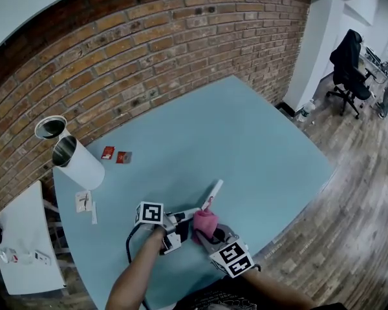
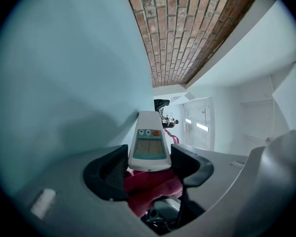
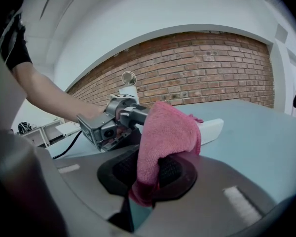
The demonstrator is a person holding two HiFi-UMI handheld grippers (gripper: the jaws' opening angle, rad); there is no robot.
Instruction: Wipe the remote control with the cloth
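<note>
White canister, red pkts, chair.

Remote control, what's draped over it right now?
The pink cloth, pinched in the right gripper's jaws, covers its middle. In the right gripper view only the remote control's far end shows; the left gripper's jaws clamp the other end.

Remote control: lying mostly hidden behind the cloth in the right gripper view, only its far end showing.
Red packets: showing too small for print to be read.
Paper slips: showing too small to be identified.
Left forearm: running off the head view's bottom edge.
</note>
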